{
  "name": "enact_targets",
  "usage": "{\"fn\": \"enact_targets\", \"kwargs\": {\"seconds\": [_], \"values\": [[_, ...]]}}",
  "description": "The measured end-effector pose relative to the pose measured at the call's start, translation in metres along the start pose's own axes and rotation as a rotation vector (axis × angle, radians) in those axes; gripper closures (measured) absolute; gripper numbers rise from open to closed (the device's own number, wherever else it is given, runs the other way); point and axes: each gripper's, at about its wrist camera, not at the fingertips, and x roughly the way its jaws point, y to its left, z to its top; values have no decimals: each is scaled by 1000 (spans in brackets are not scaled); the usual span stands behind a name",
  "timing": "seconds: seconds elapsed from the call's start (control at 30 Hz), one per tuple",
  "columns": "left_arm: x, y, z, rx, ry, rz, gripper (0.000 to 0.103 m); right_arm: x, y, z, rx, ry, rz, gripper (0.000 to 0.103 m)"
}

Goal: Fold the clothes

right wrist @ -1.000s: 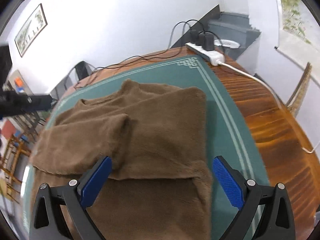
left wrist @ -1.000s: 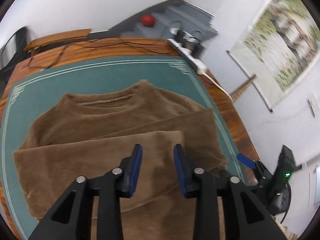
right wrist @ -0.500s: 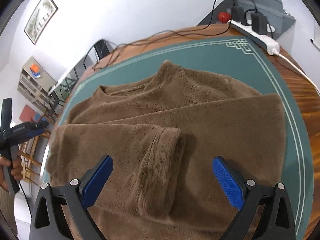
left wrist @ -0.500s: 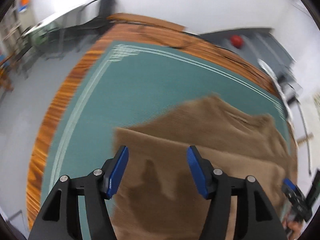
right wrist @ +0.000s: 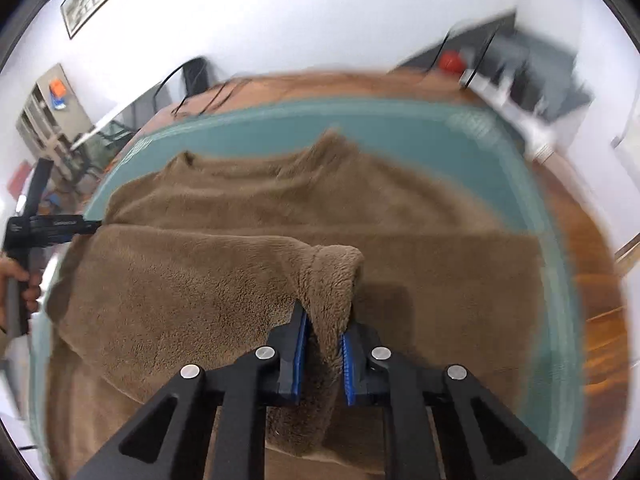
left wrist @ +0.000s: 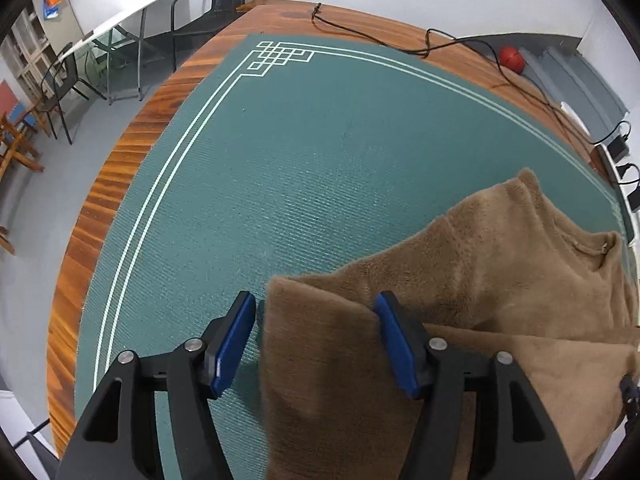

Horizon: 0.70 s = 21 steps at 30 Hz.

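Note:
A brown fleece sweater (right wrist: pixel 420 216) lies partly folded on a green mat (left wrist: pixel 320 152), with a sleeve laid across its body. My right gripper (right wrist: pixel 323 354) is shut on the sleeve's cuff end (right wrist: pixel 332 276) and lifts it a little. My left gripper (left wrist: pixel 316 340) is open, its fingers astride the folded left corner of the sweater (left wrist: pixel 320 360), which sits between the blue pads. The left gripper also shows at the left edge of the right wrist view (right wrist: pixel 52 226).
The mat covers a wooden table (left wrist: pixel 120 152). Black cables (left wrist: pixel 440 44) and a power strip (right wrist: pixel 520 124) lie along the far edge. Chairs (left wrist: pixel 72 76) stand beyond the table's left side. A red ball (left wrist: pixel 511 58) sits on grey steps.
My left gripper swung left to the sweater's left corner and opened wider. My right gripper moved in and closed on the sleeve cuff, lifting it.

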Motion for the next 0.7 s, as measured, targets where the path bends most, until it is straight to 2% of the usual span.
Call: {"fn": "enact_targets", "kwargs": {"seconds": [0.07, 0.13, 0.2, 0.23, 0.27, 0.33, 0.4, 0.5, 0.6, 0.7], "values": [[0, 1, -2, 9, -9, 13, 30, -7, 0, -2, -20, -21, -67, 87], [-2, 0, -4, 13, -11, 19, 30, 6, -1, -6, -23, 29, -84, 87], [-6, 0, -7, 13, -15, 24, 30, 15, 2, -9, -51, 55, -84, 82], [-13, 0, -10, 9, -25, 17, 30, 16, 5, -9, -70, 57, -95, 76], [-19, 0, -11, 11, -38, 8, 30, 14, 7, -8, -89, 48, -124, 55], [-35, -2, -17, 22, -69, -14, 30, 2, 9, -8, -113, 8, -182, 20], [-56, -9, -30, 51, -103, -43, 30, -19, 10, -9, -113, -66, -193, 20], [-72, -21, -55, 116, -110, -82, 25, -45, 18, -12, -128, -146, -140, 20], [-66, -31, -79, 167, -74, -112, 25, -36, 30, -22, -161, -108, -66, 20], [-51, -37, -97, 179, -31, -87, 25, -21, 43, -33, -196, -48, 10, 20]]}}
